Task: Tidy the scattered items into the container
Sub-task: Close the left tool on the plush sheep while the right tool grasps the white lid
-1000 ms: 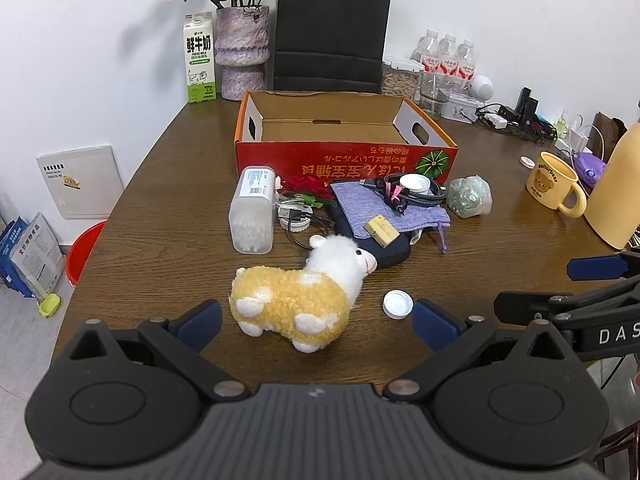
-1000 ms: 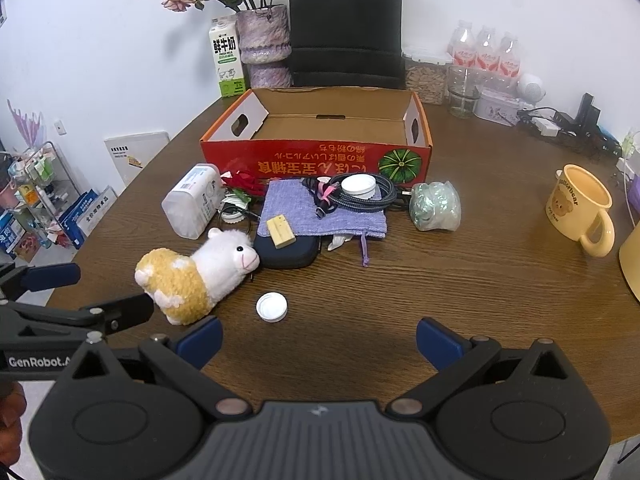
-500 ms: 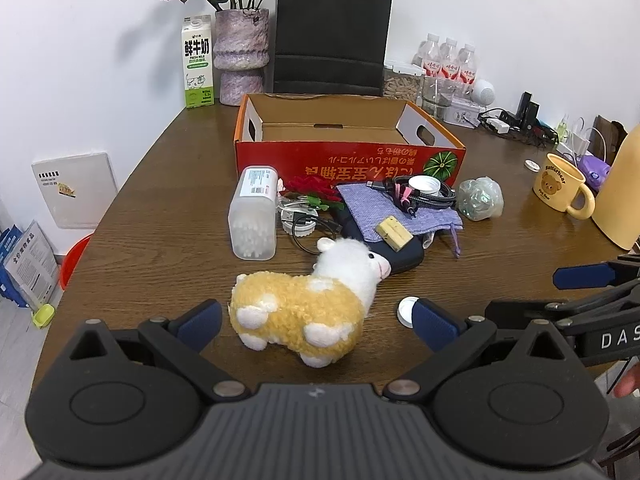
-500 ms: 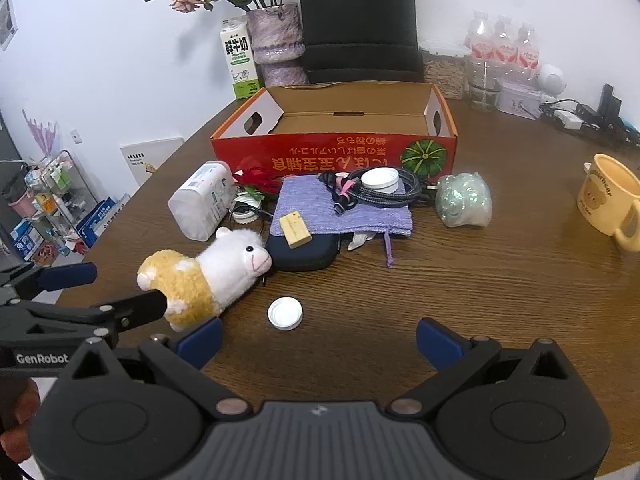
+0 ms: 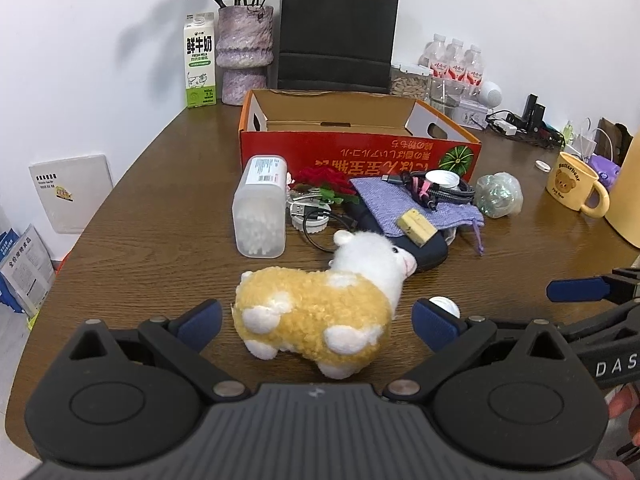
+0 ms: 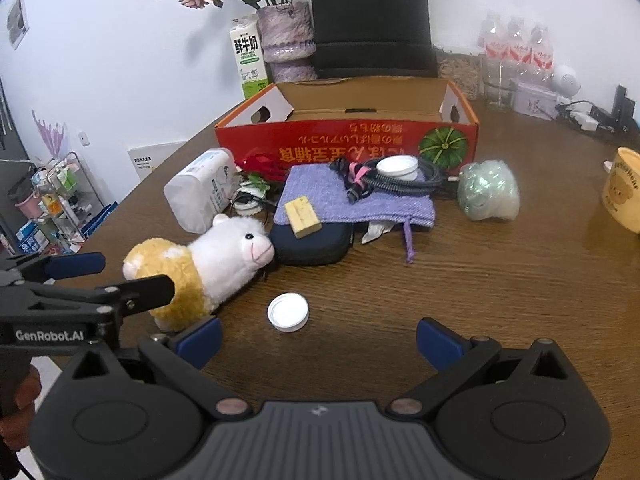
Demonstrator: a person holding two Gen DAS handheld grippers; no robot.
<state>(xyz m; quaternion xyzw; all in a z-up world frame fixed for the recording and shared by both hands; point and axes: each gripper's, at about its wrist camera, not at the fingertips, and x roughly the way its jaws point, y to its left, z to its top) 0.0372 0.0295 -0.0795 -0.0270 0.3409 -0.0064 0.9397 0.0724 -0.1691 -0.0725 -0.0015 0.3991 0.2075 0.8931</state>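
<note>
A yellow and white plush sheep (image 5: 320, 312) (image 6: 200, 268) lies on the brown table, right between the open fingers of my left gripper (image 5: 316, 324). My right gripper (image 6: 318, 340) is open and empty, just short of a white round lid (image 6: 288, 312). Behind lie a purple pouch (image 6: 352, 200) with a yellow block (image 6: 302, 216), a coiled black cable (image 6: 396, 178), a dark case (image 6: 312, 244), a clear cotton-swab box (image 5: 262, 210), a red flower (image 5: 324, 180) and a green wrapped ball (image 6: 488, 196). The open red cardboard box (image 5: 360, 152) (image 6: 348, 144) stands behind them, empty.
A yellow mug (image 5: 576, 186) stands at the right. A milk carton (image 5: 199, 60), a vase of flowers (image 5: 244, 60), a black paper bag (image 5: 336, 32) and water bottles (image 5: 456, 64) line the wall. My left gripper shows in the right wrist view (image 6: 76, 284).
My left gripper has moved forward and down, so the sheep now sits between its fingers. My right gripper has moved closer to the white lid.
</note>
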